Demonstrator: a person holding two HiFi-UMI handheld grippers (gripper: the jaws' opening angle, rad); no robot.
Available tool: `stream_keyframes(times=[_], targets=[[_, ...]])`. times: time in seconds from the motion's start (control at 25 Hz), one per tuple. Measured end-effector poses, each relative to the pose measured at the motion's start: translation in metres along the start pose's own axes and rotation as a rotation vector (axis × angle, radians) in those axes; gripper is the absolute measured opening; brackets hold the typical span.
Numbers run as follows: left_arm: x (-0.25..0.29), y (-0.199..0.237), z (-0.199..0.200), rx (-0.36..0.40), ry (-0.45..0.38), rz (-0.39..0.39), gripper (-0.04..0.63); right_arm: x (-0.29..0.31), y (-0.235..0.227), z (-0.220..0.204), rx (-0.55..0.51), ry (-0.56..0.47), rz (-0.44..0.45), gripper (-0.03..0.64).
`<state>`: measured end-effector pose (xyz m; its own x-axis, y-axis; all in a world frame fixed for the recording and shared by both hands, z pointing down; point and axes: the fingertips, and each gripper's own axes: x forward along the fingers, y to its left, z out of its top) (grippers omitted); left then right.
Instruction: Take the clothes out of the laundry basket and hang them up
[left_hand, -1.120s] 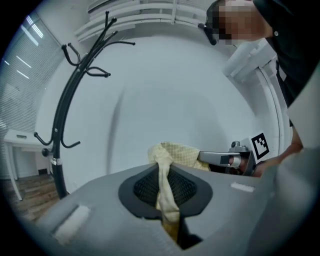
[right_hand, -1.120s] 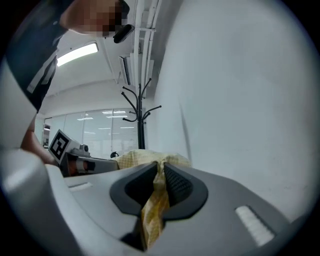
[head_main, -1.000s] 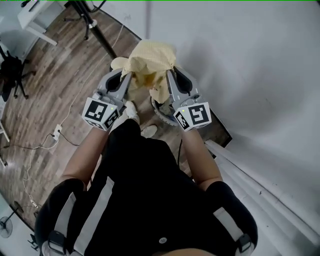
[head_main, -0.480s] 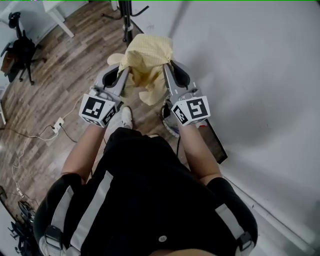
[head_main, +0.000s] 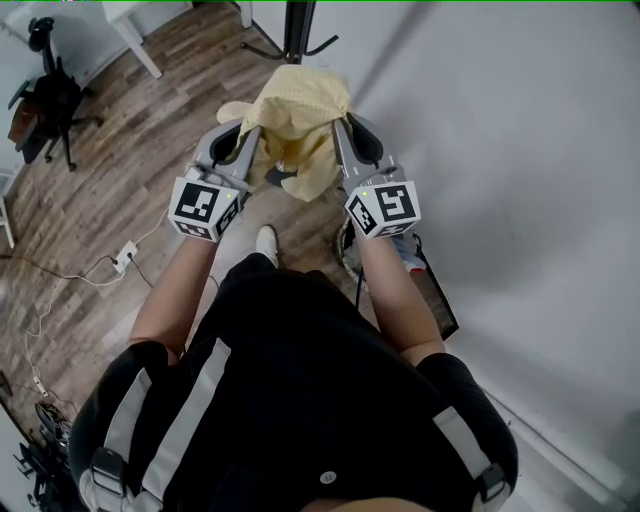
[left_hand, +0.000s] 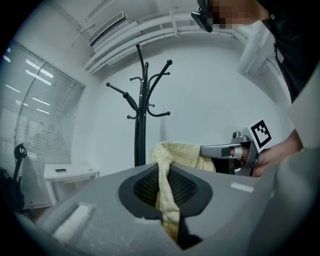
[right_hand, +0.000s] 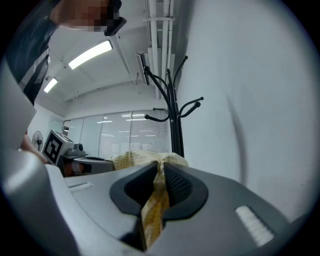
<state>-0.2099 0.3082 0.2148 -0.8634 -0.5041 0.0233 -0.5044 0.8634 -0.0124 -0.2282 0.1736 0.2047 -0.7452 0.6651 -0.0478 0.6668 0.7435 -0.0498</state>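
A pale yellow checked garment (head_main: 297, 125) is stretched between both grippers, held up in front of the person. My left gripper (head_main: 250, 137) is shut on its left edge, where the yellow garment (left_hand: 166, 186) is pinched between the jaws. My right gripper (head_main: 336, 130) is shut on the right edge, and a fold of the yellow garment (right_hand: 156, 202) hangs from its closed jaws. A black coat stand (left_hand: 142, 114) rises straight ahead against the white wall; the same coat stand (right_hand: 173, 111) shows in the right gripper view, and its base (head_main: 295, 22) at the top of the head view.
A laundry basket (head_main: 352, 255) sits on the wooden floor by the person's right leg, mostly hidden by the arm. A white wall (head_main: 500, 150) fills the right side. A white table (left_hand: 67, 175) and a black office chair (head_main: 50, 100) stand to the left. Cables (head_main: 100, 270) lie on the floor.
The person has stepped toward the coat stand with the garment held in both grippers; the stand's base now shows at the top of the head view and the basket has fallen behind.
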Motion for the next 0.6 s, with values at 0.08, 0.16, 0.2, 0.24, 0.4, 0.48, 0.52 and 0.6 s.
stream_keyframes(times=[0.08, 0.16, 0.2, 0.24, 0.4, 0.48, 0.52, 0.6], targets=[[0.011, 0.019, -0.006, 0.004, -0.009, 0.011, 0.020, 0.020, -0.003, -0.007, -0.001, 0.004, -0.012, 0.043], [0.024, 0.034, -0.017, 0.006, -0.010, 0.022, 0.020, 0.038, -0.009, -0.017, 0.000, 0.006, -0.026, 0.043], [0.031, 0.040, -0.023, 0.005, -0.008, 0.027, 0.020, 0.046, -0.012, -0.021, -0.001, 0.007, -0.034, 0.043], [0.036, 0.045, -0.027, 0.000, -0.005, 0.032, 0.020, 0.053, -0.014, -0.024, -0.002, 0.007, -0.042, 0.043], [0.052, 0.055, -0.038, -0.053, 0.008, 0.043, 0.020, 0.070, -0.015, -0.030, -0.010, 0.011, -0.070, 0.043], [0.059, 0.059, -0.045, -0.057, 0.011, 0.049, 0.020, 0.075, -0.017, -0.036, -0.011, 0.015, -0.082, 0.043], [0.064, 0.063, -0.049, -0.048, 0.013, 0.052, 0.020, 0.079, -0.019, -0.039, -0.013, 0.018, -0.088, 0.043], [0.074, 0.069, -0.057, -0.027, 0.020, 0.047, 0.020, 0.087, -0.025, -0.046, -0.014, 0.022, -0.104, 0.043]])
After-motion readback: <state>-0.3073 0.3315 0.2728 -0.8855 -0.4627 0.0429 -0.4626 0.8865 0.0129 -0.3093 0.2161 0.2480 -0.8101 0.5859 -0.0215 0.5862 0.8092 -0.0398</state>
